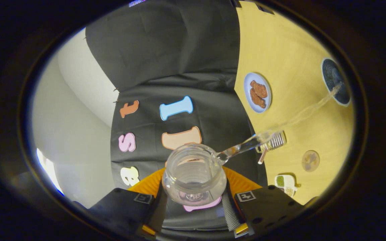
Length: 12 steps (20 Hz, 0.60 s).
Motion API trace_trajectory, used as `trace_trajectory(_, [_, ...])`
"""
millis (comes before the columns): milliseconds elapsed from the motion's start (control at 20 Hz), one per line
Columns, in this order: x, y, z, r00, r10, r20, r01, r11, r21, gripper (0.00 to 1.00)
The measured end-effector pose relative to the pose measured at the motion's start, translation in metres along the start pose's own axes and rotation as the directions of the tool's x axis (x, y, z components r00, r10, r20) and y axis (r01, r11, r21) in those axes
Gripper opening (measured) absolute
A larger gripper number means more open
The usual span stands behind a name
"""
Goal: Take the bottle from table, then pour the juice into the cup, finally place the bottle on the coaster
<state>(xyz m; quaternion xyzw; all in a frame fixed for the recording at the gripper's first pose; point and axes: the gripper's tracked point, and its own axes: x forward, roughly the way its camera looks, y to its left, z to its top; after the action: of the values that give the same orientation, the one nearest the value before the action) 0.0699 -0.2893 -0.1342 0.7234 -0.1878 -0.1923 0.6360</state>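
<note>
Gripper (pixel 194 201) clamped on clear bottle (pixel 194 174), tilted, pouring a thin stream into the dark cup (pixel 336 82) near the yellow table's (pixel 280 43) edge. Bottle's base hidden between fingers. Round coaster (pixel 310 160) nearby; plate (pixel 257 92) of brown food beyond.

plate (pixel 257 92) with two brown pastries (pixel 258 93), comb (pixel 275 141), small tray (pixel 285 184) on yellow table (pixel 290 43)

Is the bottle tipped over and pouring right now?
Tipped: the bottle, clamped between the gripper fingers, sends a stream from its mouth toward the cup.
</note>
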Motion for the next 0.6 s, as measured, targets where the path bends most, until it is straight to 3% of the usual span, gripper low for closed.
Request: trace_trajectory(600, [0.012,0.005,-0.004,0.999,0.017,0.029,-0.019,0.999,0.047,0.75])
